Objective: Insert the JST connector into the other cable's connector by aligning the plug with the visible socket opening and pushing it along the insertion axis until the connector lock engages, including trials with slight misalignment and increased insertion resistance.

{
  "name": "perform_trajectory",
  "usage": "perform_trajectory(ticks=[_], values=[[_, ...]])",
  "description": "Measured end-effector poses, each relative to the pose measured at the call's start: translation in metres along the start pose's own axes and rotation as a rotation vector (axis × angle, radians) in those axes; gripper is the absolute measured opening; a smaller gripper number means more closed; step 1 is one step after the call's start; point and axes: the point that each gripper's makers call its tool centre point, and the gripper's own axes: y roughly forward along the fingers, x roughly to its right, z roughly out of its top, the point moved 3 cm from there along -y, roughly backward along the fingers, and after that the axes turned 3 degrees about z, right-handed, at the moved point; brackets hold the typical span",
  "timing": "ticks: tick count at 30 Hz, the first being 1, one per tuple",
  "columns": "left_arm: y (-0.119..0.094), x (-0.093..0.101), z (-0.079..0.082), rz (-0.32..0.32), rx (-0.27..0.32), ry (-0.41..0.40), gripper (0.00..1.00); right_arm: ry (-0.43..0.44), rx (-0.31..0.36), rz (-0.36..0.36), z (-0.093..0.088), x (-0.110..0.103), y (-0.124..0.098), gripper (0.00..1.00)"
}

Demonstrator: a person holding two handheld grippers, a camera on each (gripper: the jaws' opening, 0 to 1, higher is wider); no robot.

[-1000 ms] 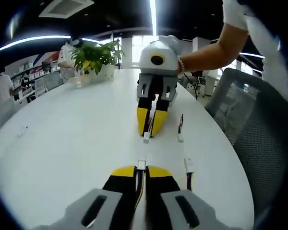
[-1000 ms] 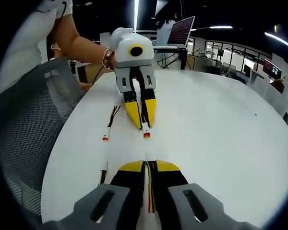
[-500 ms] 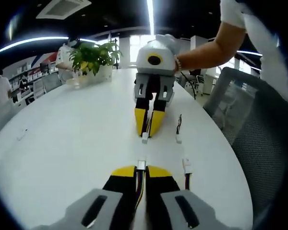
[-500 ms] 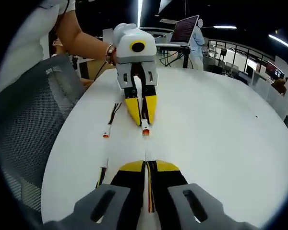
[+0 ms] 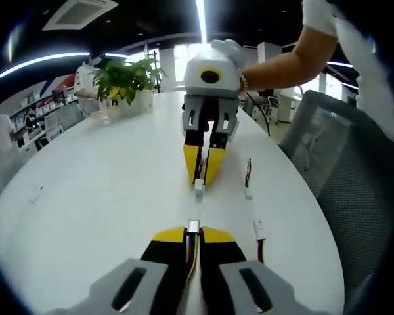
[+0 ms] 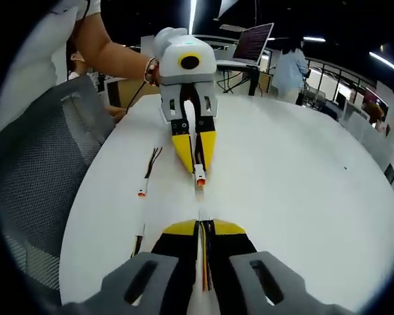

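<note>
Connectors are facing each other over the white table (image 5: pixel 98 197), apart, with a short gap between their tips. In the left gripper view, the left gripper (image 5: pixel 193 234) is clenching its yellow-tipped jaws on a cable with coloured wires, and the small white JST connector (image 5: pixel 194 226) is sticking out just past the tips. Opposite, the right gripper (image 5: pixel 202 176) is holding the other cable's connector (image 5: pixel 199 186), also white, jaws closed on its wires. In the right gripper view, the right gripper (image 6: pixel 201 228) is pointing at the left gripper (image 6: pixel 196 164), whose connector is showing an orange end. Two spare cables (image 5: pixel 248 182) are lying on the table beside the grippers. The table is smooth, round-edged and glossy; a grey mesh chair (image 6: pixel 33 177) is standing at its edge, and a potted plant (image 5: pixel 125 79) is sitting at the far end under strip lights. Compared with a second ago, the opposite gripper is looking slightly larger and nearer in both views, while the connectors are still not touching.
</note>
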Motion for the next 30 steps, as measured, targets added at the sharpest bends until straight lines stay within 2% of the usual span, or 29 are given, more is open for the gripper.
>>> perform_trajectory(ticks=[13,30], values=[[-0.003,-0.001,0.010,0.003,0.000,0.026,0.01,-0.032,-0.007,-0.012,0.010,0.001,-0.003,0.03],[0.000,0.001,0.013,-0.002,0.002,0.033,0.01,-0.041,-0.001,-0.008,0.019,0.001,0.005,0.03]])
